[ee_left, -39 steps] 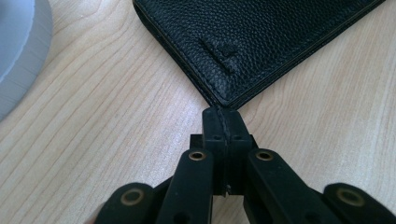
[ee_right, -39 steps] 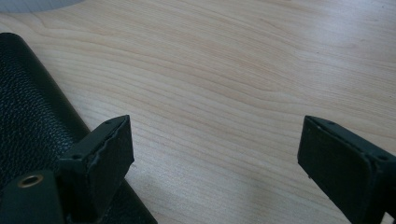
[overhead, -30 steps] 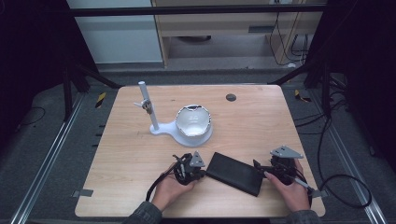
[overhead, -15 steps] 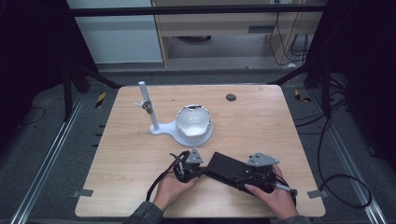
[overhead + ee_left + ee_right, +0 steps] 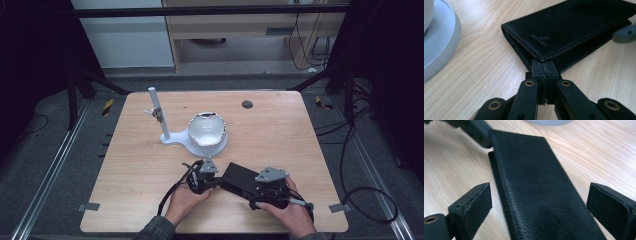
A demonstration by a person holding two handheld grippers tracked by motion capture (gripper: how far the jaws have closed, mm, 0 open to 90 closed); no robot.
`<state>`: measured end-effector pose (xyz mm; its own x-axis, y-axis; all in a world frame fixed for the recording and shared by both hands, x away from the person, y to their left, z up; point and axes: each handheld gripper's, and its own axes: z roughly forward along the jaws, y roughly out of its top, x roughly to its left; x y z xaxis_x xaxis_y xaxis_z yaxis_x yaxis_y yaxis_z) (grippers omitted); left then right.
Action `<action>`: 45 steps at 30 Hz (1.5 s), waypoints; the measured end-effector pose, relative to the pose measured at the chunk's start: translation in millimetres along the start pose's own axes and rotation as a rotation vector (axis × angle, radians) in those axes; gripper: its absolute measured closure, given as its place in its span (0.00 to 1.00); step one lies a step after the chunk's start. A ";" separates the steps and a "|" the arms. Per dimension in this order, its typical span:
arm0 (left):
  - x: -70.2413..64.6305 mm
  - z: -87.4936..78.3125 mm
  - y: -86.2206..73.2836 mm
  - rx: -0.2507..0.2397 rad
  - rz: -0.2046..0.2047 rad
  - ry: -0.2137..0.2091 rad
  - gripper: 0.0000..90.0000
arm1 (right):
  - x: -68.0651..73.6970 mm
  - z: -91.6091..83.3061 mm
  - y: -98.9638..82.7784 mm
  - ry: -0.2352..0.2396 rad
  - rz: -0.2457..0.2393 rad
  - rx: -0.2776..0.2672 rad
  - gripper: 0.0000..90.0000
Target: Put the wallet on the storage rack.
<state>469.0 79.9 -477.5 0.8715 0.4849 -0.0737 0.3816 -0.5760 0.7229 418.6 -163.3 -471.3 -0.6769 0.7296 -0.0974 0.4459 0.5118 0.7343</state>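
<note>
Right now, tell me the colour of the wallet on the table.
Black, with a pebbled leather grain; the wallet shows best in the left gripper view.

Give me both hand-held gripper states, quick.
Left hand-held gripper: closed on a corner of the black wallet.
Right hand-held gripper: open, jaws either side of the wallet, not pressing it.

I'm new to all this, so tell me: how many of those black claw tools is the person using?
2. The left gripper is pinched shut on a corner of the black wallet, near the table's front edge. The right gripper stands open, jaws either side of the wallet's other end.
</note>
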 end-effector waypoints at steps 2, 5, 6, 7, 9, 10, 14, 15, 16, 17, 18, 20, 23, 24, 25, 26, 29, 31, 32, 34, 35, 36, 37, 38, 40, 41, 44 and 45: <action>1.0 -0.9 2.0 -0.013 -0.014 -0.007 0.99 | 2.5 0.5 3.1 0.000 -0.029 0.018 0.08; 0.8 -2.1 5.1 -0.018 -0.011 0.000 0.99 | 5.1 0.4 6.0 -0.002 -0.059 0.046 0.10; 0.9 -2.2 5.8 -0.019 -0.012 0.000 0.99 | 5.3 0.4 6.3 -0.001 -0.066 0.053 0.10; 0.9 -2.1 6.5 -0.021 -0.015 -0.003 0.99 | 5.8 0.5 6.3 0.001 -0.069 0.060 0.11; 1.0 -1.5 8.2 -0.021 -0.012 -0.003 0.99 | 6.6 1.6 5.8 0.000 -0.083 0.080 0.11; 1.5 -1.4 9.1 -0.023 -0.013 -0.001 0.99 | 6.8 1.9 5.6 0.000 -0.091 0.090 0.11; 1.3 0.6 13.4 -0.016 -0.001 0.000 0.99 | 5.5 2.5 7.4 -0.009 -0.112 0.124 0.12; 1.4 0.8 14.4 -0.015 0.003 0.000 0.99 | 5.1 3.1 8.1 -0.015 -0.113 0.130 0.13; 1.5 0.7 15.3 -0.015 0.006 0.003 0.99 | 4.6 3.7 9.1 -0.019 -0.113 0.137 0.13; 2.0 0.5 16.0 -0.015 0.006 0.003 0.98 | 3.9 4.4 10.0 -0.022 -0.118 0.139 0.14; 2.5 0.1 16.5 -0.018 0.004 0.003 0.99 | 3.7 4.4 11.2 -0.023 -0.119 0.147 0.14; 3.5 -0.2 17.5 -0.017 0.005 0.001 0.99 | 2.9 4.9 13.2 -0.027 -0.127 0.156 0.16; 4.1 0.7 18.7 -0.012 0.009 -0.003 0.98 | 2.5 6.1 16.2 -0.029 -0.133 0.166 0.19; 4.0 1.2 19.0 -0.010 0.011 -0.001 0.98 | 2.4 6.6 17.0 -0.026 -0.134 0.168 0.21; 4.3 1.5 19.1 -0.007 0.012 -0.002 0.98 | 2.3 6.9 17.8 -0.031 -0.140 0.172 0.22; 5.1 2.0 19.2 -0.003 0.015 -0.006 0.98 | 2.4 7.4 18.5 -0.027 -0.139 0.173 0.23; 6.6 4.2 20.7 0.000 0.010 -0.011 0.98 | 1.9 9.8 20.3 -0.029 -0.150 0.185 0.24; 6.1 5.8 21.5 0.005 0.016 -0.004 0.98 | 1.1 10.8 20.9 -0.031 -0.157 0.198 0.25; 6.3 5.9 21.9 0.005 0.017 -0.005 0.98 | 0.8 11.0 21.2 -0.032 -0.157 0.201 0.26; 7.2 6.0 23.2 0.001 0.013 -0.006 0.98 | -0.2 11.4 21.7 -0.033 -0.161 0.204 0.27; 7.3 5.8 24.0 -0.001 0.014 -0.006 0.98 | -0.6 11.5 22.0 -0.034 -0.161 0.206 0.29; 7.2 5.7 25.0 -0.002 0.015 -0.004 0.98 | -0.7 11.8 22.4 -0.035 -0.159 0.204 0.30; 7.1 5.6 25.7 -0.004 0.014 -0.006 0.98 | -0.8 11.7 22.9 -0.036 -0.161 0.210 0.31; 7.0 5.5 26.3 -0.004 0.016 -0.005 0.98 | -1.2 12.3 23.5 -0.031 -0.167 0.209 0.32; 6.9 5.5 26.5 -0.004 0.016 -0.006 0.98 | -1.3 13.2 24.5 -0.033 -0.174 0.213 0.35; 6.6 5.7 26.5 -0.004 0.016 -0.005 0.98 | -1.8 14.0 25.1 -0.033 -0.178 0.216 0.36; 5.7 6.0 26.5 -0.006 0.014 -0.007 0.98 | -2.7 15.7 26.5 -0.038 -0.182 0.228 0.38; 5.4 5.9 26.5 -0.007 0.012 -0.007 0.98 | -2.9 16.3 26.9 -0.041 -0.182 0.231 0.39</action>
<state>485.7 63.4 -462.8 0.8782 0.4733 -0.0694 0.3687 -0.5774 0.7285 442.1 -144.3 -462.3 -0.7359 0.6316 -0.2440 0.4437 0.7221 0.5307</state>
